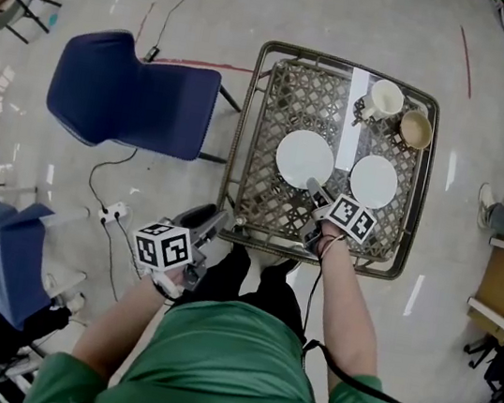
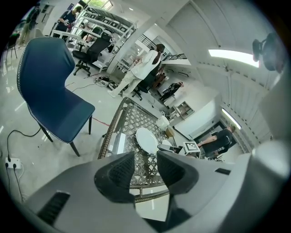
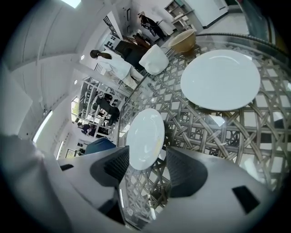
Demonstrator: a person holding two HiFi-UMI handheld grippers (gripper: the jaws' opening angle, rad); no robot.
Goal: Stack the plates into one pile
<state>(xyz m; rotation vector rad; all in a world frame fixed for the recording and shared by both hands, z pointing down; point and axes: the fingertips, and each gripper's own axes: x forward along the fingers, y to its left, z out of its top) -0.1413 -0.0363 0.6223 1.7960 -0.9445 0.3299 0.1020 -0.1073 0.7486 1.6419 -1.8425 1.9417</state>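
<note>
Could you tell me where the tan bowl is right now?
In the head view, the tan bowl sits at the wicker table's far right corner, beside the white mug, beyond the right-hand plate.

No legible text, label or number anywhere

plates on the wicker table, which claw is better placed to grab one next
Right. The right claw is open with the rim of the near plate at its jaws; the left claw hangs at the table edge.
</note>
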